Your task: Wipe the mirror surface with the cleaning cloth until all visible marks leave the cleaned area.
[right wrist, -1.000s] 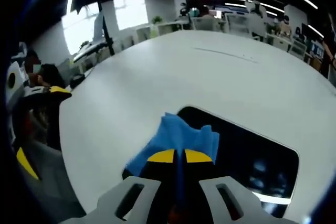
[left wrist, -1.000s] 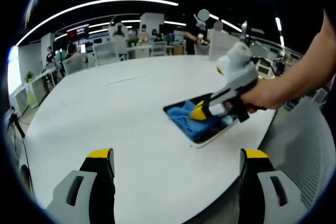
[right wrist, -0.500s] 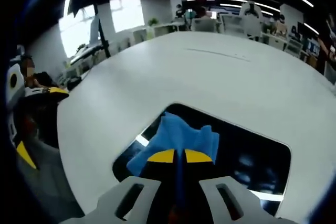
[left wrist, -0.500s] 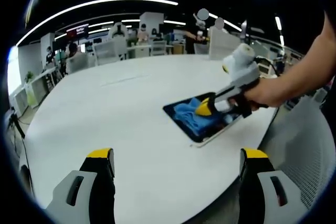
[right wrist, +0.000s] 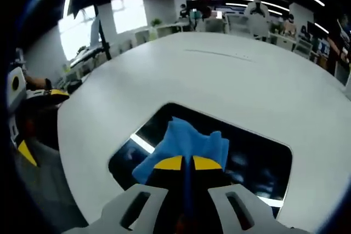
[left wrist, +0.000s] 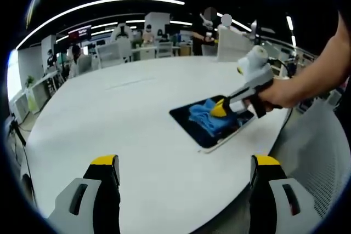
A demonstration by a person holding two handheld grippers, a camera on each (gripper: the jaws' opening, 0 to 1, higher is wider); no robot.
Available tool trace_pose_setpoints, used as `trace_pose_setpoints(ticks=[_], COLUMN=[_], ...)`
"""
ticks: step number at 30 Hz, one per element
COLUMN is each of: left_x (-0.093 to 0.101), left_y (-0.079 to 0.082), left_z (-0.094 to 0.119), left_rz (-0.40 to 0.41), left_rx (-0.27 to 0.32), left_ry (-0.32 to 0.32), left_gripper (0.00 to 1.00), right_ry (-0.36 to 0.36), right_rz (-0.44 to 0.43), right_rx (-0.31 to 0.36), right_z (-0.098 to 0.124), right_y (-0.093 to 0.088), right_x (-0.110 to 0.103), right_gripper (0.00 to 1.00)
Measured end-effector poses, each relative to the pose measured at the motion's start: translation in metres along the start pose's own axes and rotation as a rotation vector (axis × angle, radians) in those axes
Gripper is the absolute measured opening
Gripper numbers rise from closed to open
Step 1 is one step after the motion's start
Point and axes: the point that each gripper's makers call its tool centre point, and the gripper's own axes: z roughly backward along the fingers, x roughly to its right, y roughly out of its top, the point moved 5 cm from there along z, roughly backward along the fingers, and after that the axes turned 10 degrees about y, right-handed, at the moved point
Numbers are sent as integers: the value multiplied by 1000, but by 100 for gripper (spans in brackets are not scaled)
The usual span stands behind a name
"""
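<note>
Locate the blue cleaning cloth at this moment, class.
The blue cleaning cloth is pinched in the right claw, pressed on the mirror that lies on the white table; in the left gripper view it sits right of centre.

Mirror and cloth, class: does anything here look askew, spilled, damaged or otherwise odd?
Nothing stands out. The mirror lies flat on the white table, and the right gripper presses the bunched blue cloth onto it. No spill or crack is visible.
</note>
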Motion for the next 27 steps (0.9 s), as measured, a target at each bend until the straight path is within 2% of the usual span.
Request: trace_pose_setpoints(ticks=[27], left_x=[0], left_y=[-3], left_z=[-2], left_rz=[-5], left_rx=[-19], left_ry=[-8], left_gripper=[99], right_ry=[-14], right_rz=[-27], right_rx=[-21], right_z=[22], right_y=[-11], right_x=[30], right_gripper=[0])
